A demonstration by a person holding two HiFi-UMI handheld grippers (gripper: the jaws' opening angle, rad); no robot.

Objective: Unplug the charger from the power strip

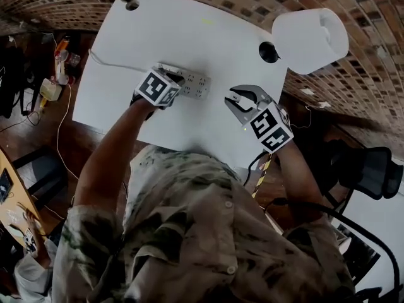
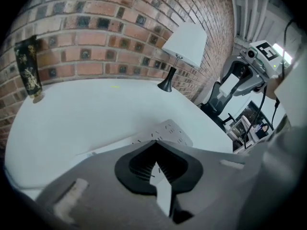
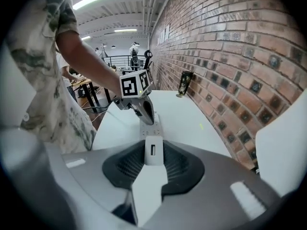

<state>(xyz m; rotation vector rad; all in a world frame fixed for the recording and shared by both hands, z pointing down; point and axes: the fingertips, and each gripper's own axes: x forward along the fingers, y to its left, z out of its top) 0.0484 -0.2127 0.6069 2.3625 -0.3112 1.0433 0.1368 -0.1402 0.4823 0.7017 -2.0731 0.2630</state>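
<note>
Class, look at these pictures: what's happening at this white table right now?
A person works at a white table with a gripper in each hand. The left gripper sits at one end of the power strip, jaws seemingly closed on its edge. The right gripper is shut on the white charger, held clear of the strip, so it looks unplugged already.

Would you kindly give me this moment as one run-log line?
phase: charger out | right gripper: shut on charger, clear of power strip | left gripper: jaws together, pressing down on power strip
</note>
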